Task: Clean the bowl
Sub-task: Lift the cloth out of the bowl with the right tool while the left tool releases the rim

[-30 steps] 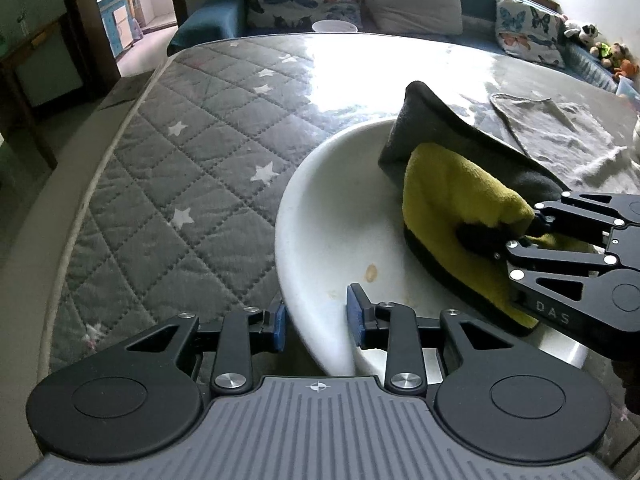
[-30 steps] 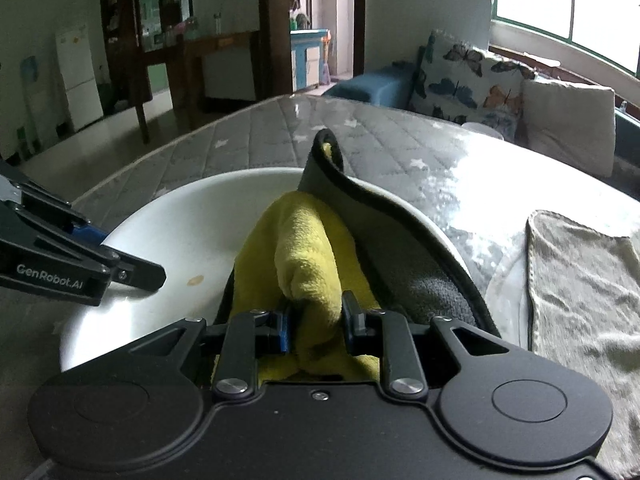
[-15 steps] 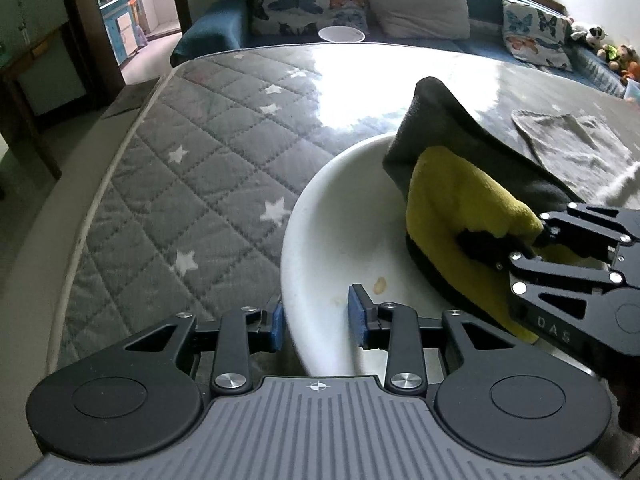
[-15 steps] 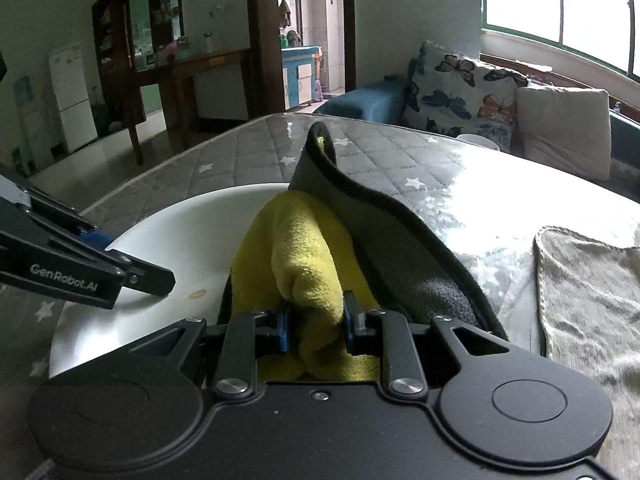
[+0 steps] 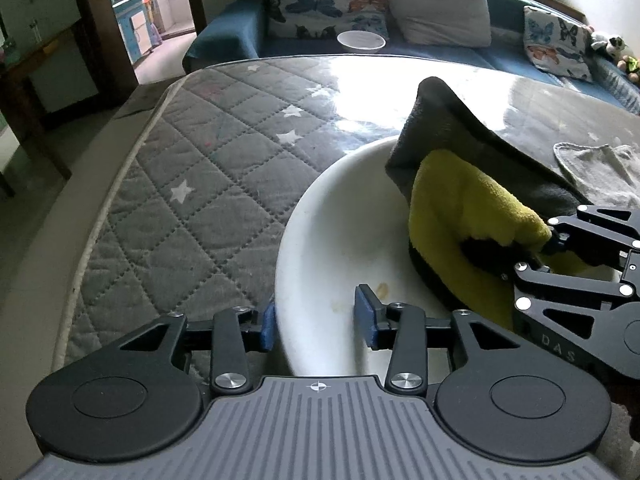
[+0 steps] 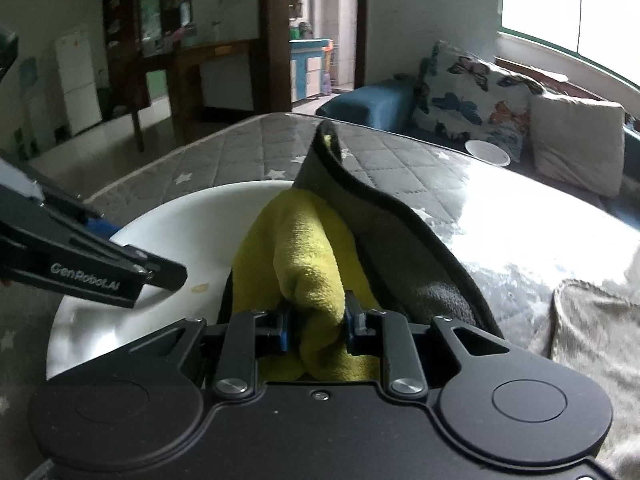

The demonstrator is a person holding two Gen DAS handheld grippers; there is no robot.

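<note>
So the wide white ceramic bowl [image 5: 332, 240] sits on the grey quilted star-print table cover [image 5: 208, 184], and the small brownish stain [image 5: 383, 289] lies on the bowl's floor, just left of the yellow-and-grey microfibre cloth [image 6: 308, 248] and toward the near rim. The right gripper [image 6: 316, 320] is clamped tight on a yellow fold of that cloth. The left gripper [image 5: 316, 326] has its jaws spread wide, straddling the near rim; can't tell if they touch it.

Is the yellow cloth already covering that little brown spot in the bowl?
No, the brown spot on the white bowl sits bare, off to the side of the yellow cloth that the right gripper pinches.
</note>
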